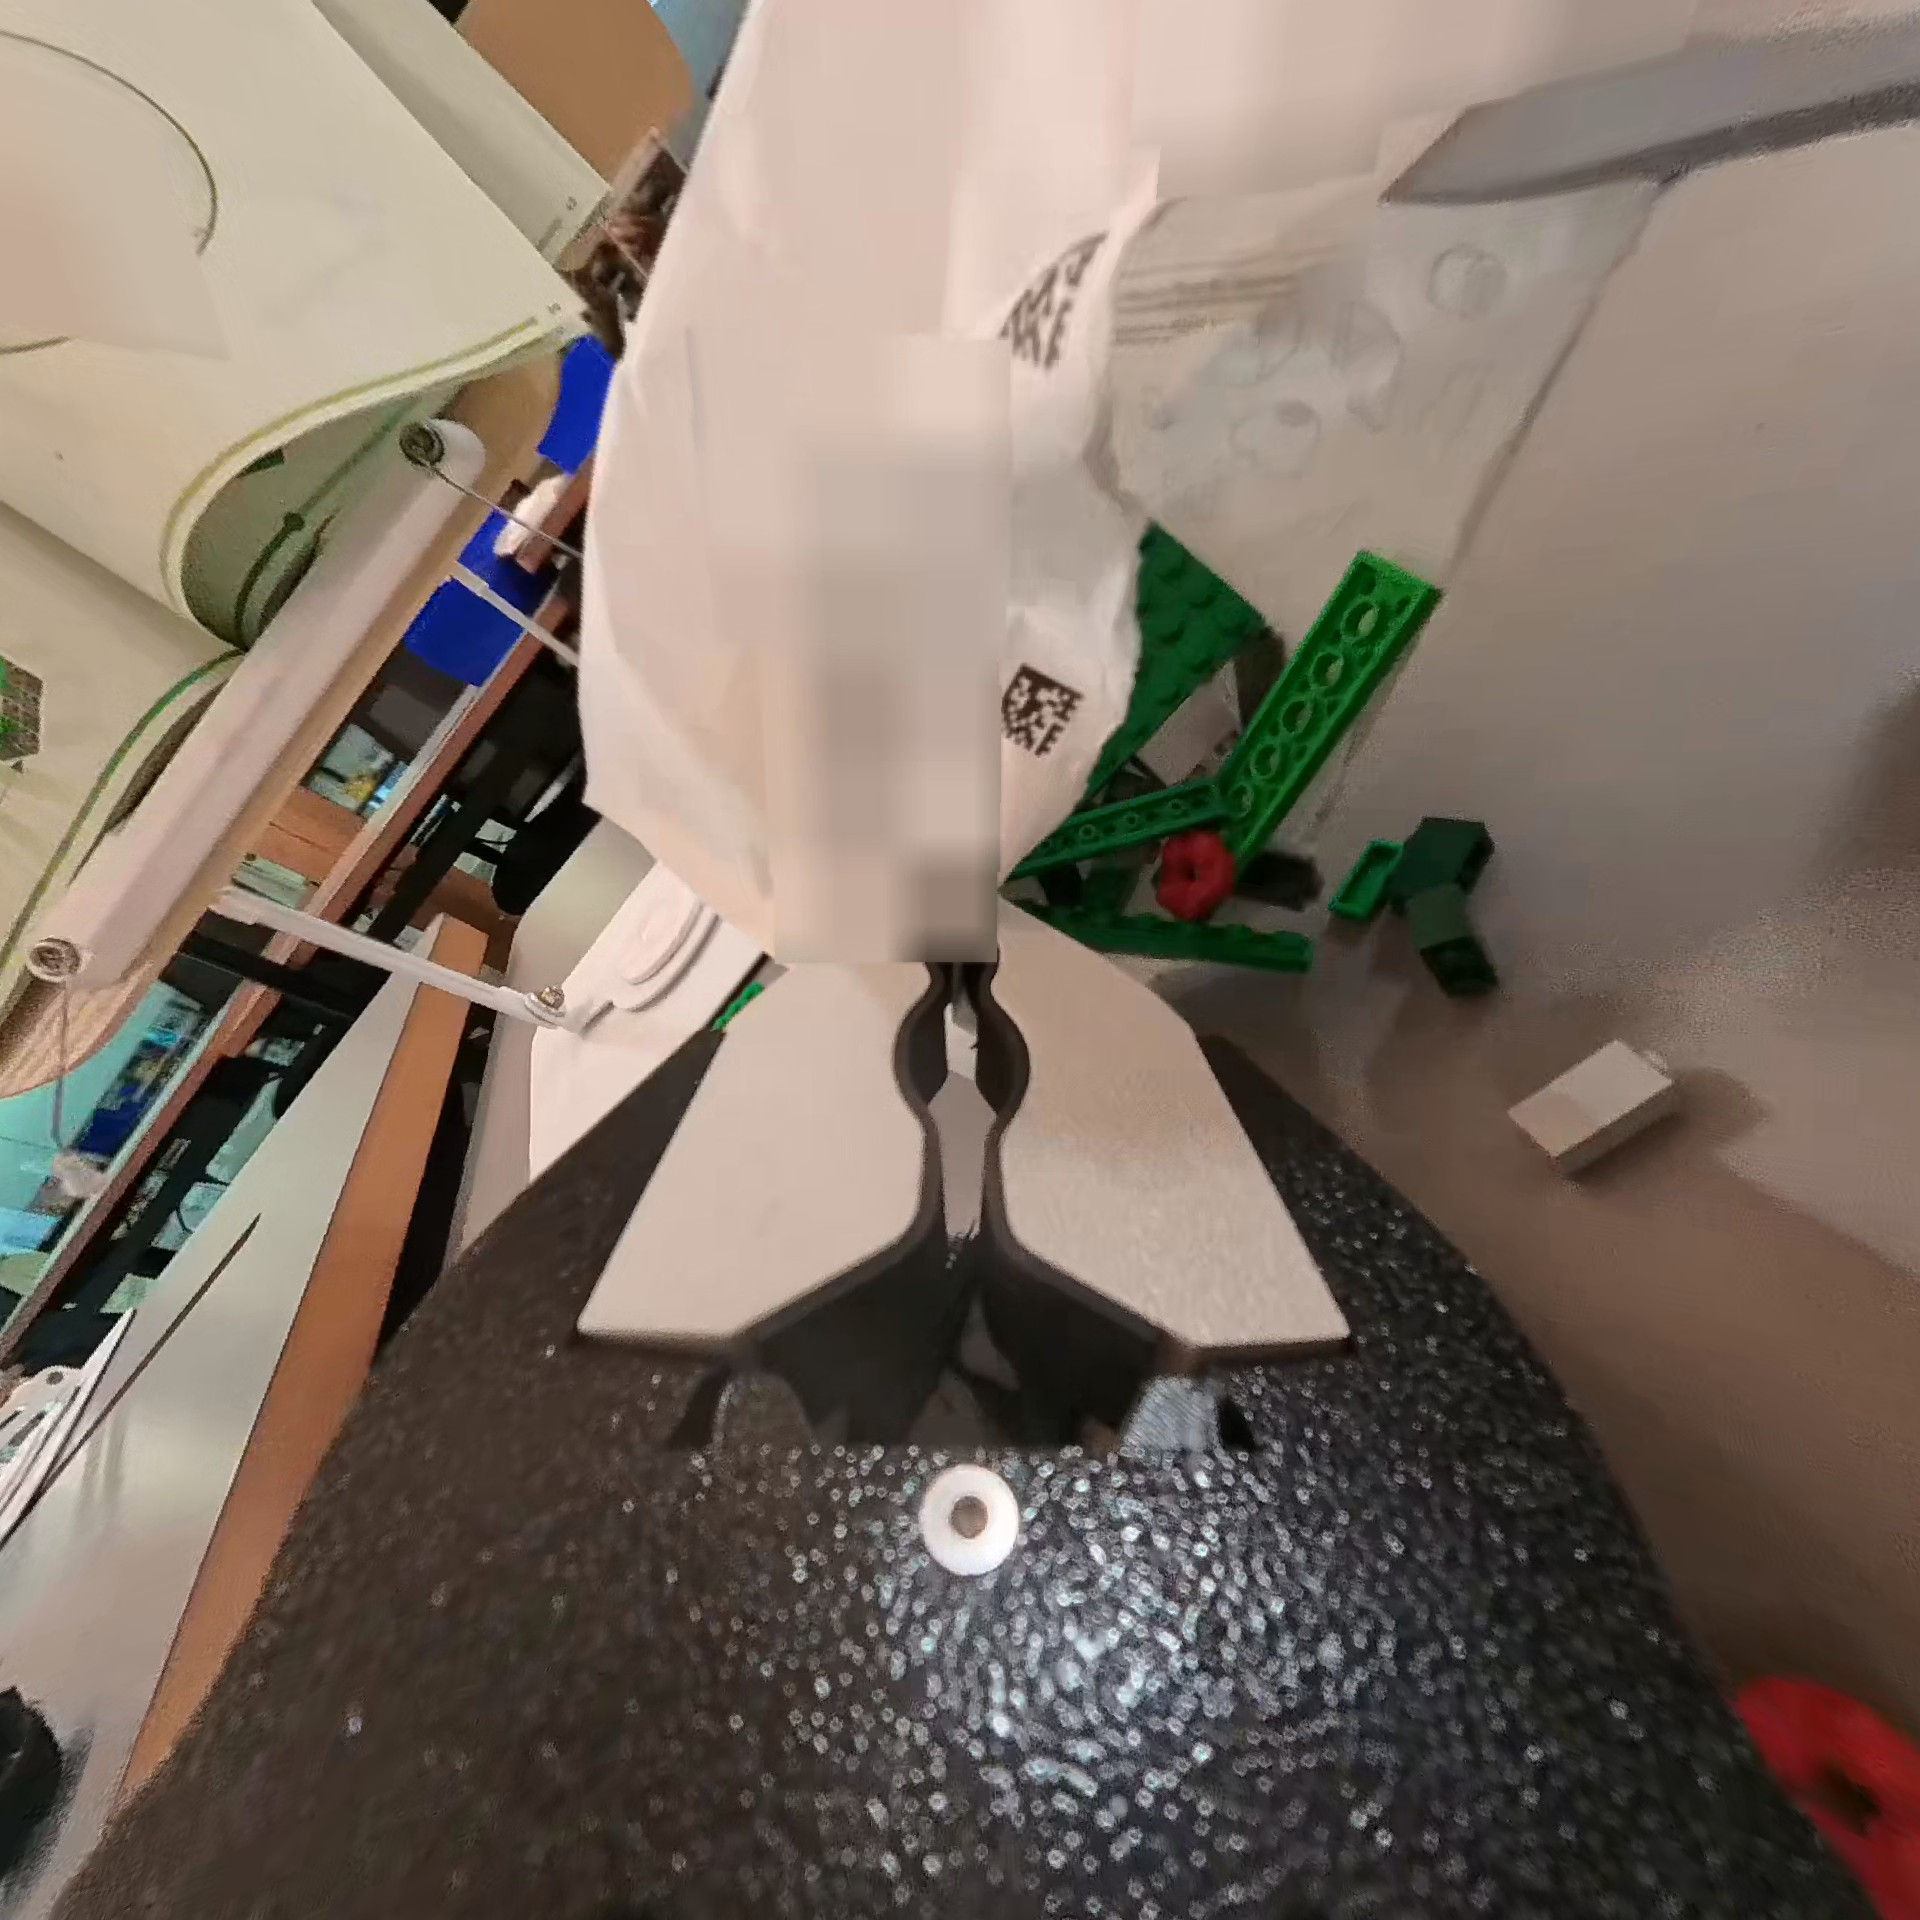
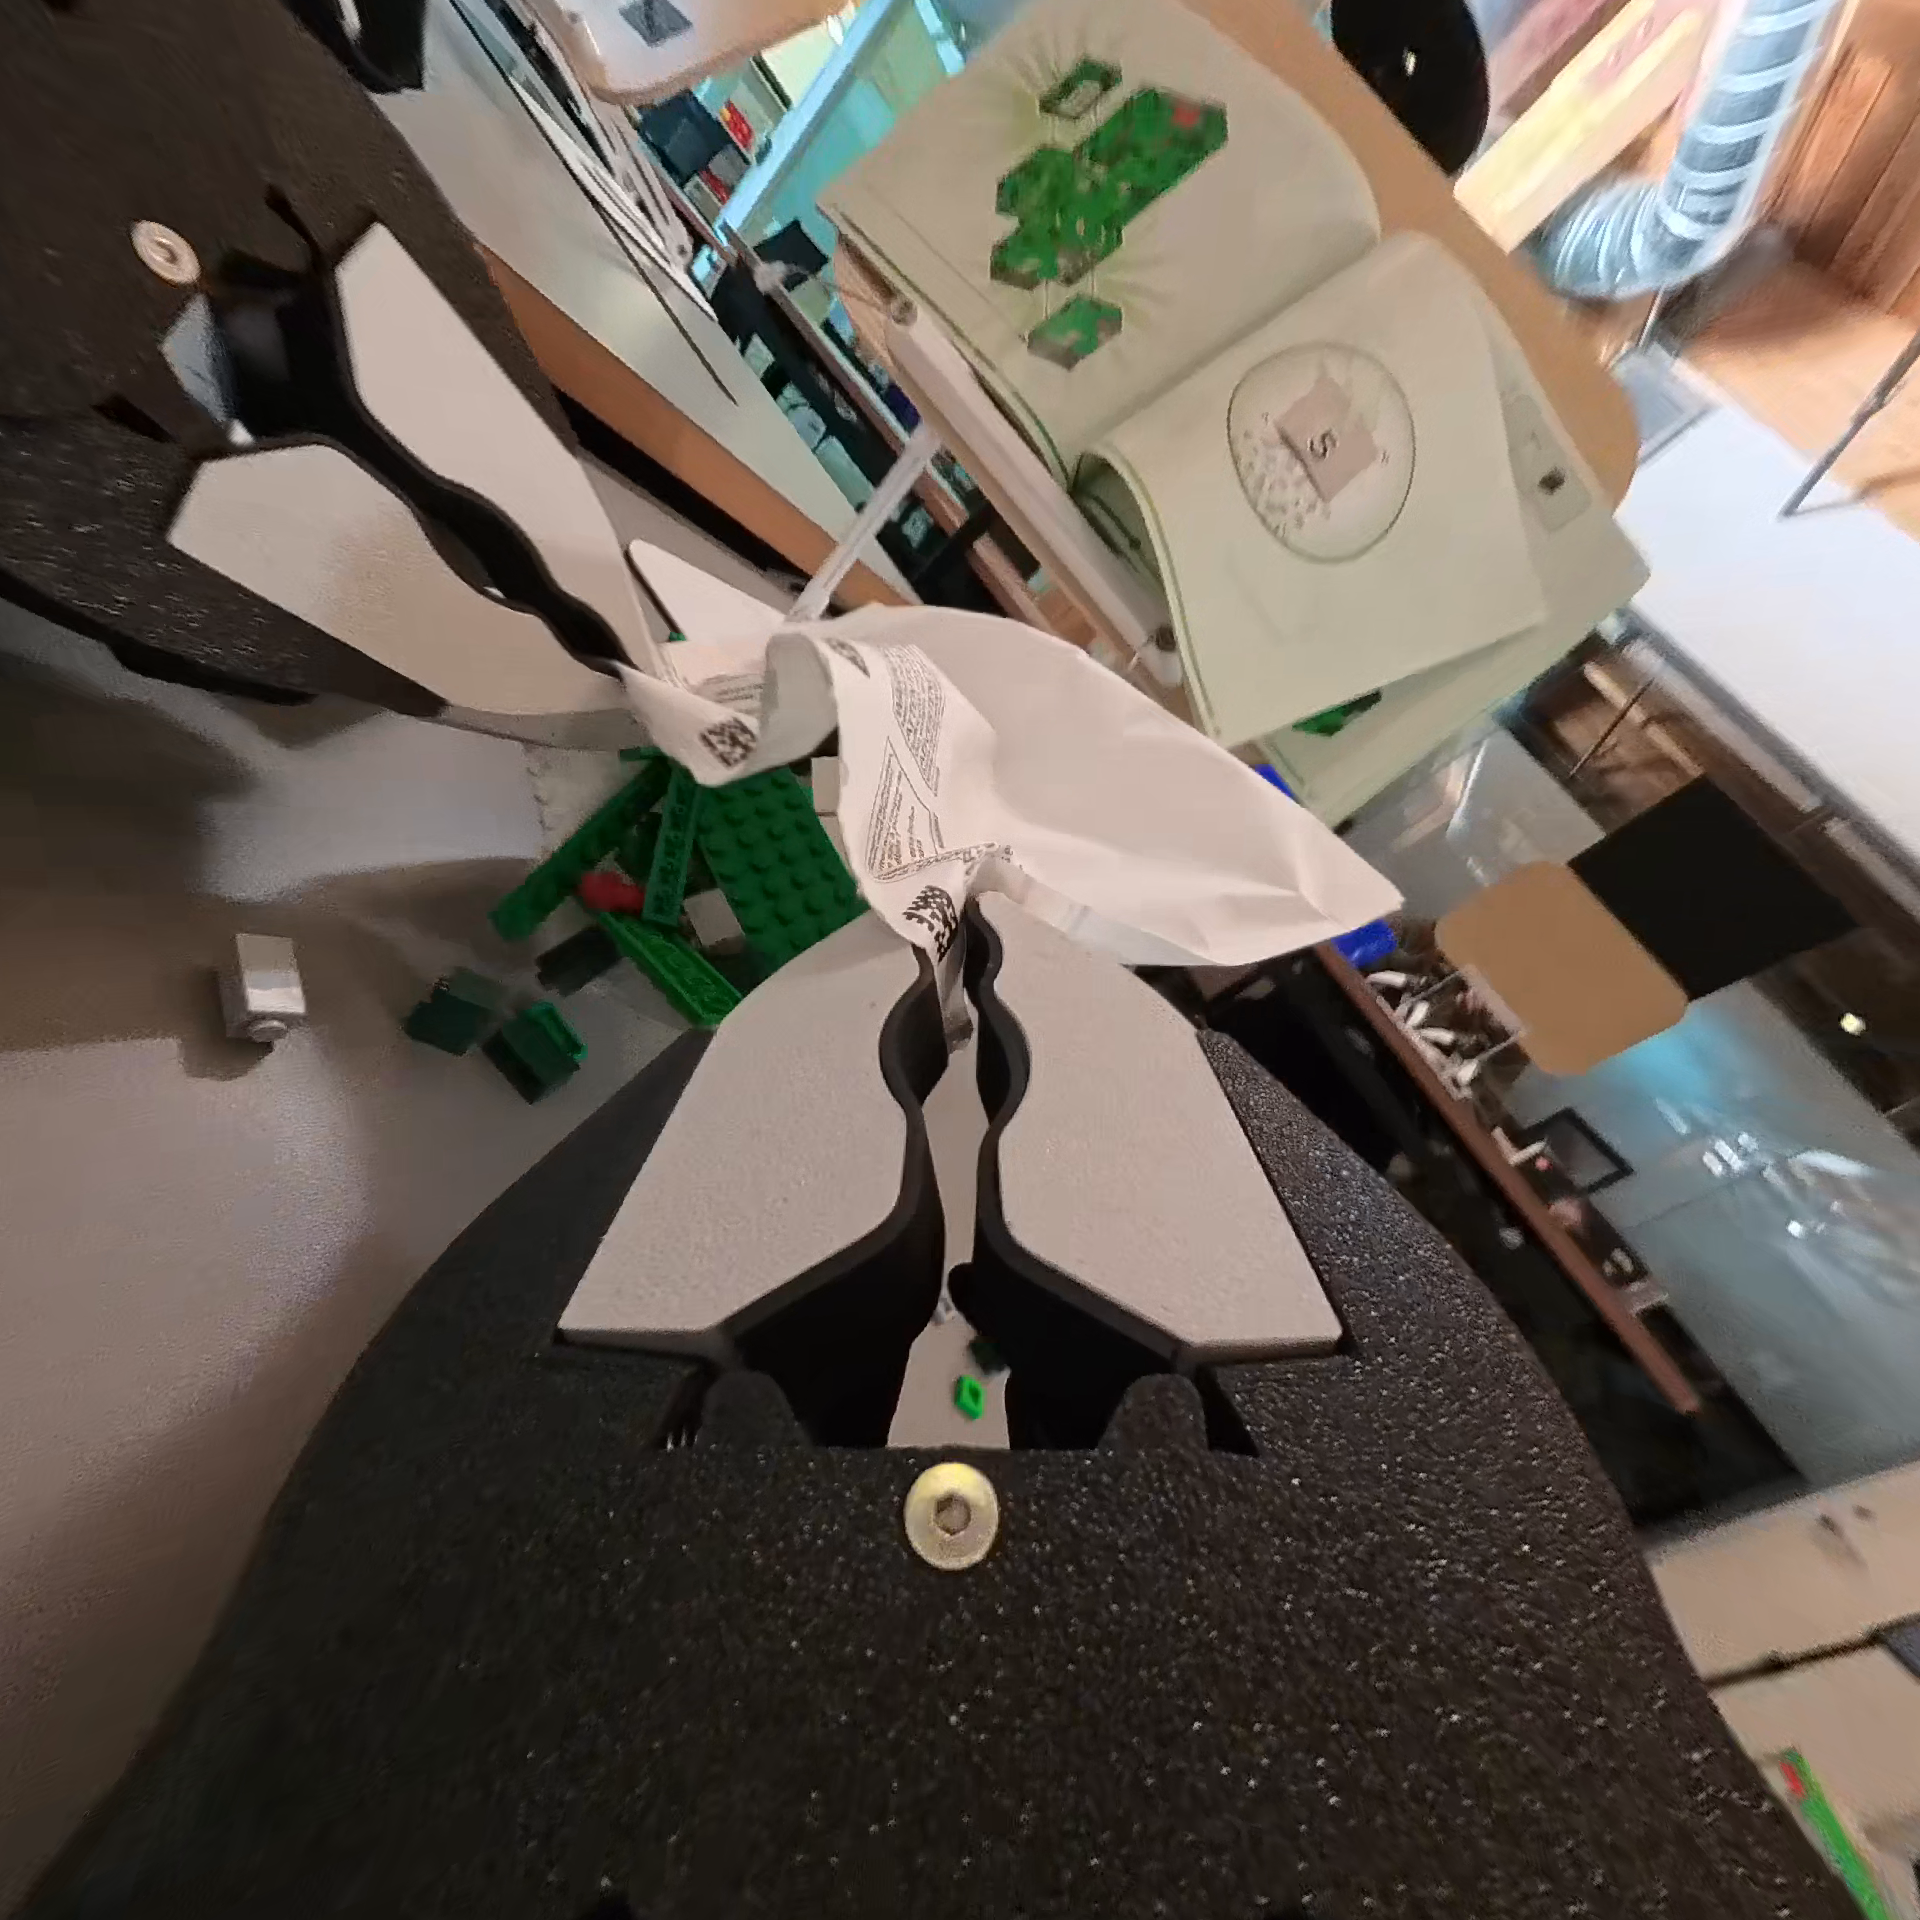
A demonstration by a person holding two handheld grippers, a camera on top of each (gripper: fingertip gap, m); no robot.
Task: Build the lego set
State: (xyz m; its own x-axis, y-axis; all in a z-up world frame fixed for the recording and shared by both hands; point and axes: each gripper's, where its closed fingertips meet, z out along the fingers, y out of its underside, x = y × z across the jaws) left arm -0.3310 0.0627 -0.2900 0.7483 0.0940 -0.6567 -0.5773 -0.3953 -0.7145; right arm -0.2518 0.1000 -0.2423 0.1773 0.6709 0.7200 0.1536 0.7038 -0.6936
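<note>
Both the left gripper [image 2: 623, 665] and right gripper [image 2: 961, 935] are clamped on a white paper bag [image 2: 1039, 790], held above the table [image 2: 156, 1195].

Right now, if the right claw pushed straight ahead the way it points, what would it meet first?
The crumpled white paper bag that the right claw already pinches by one edge. Beyond it, probably the open pale-green instruction booklet, though depth is hard to judge.

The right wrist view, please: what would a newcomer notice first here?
The white paper bag hangs in mid-air, pinched at opposite ends by the right hand-held gripper and the left hand-held gripper. Below it, green lego plates lie heaped on the grey table, with an open instruction booklet behind.
</note>
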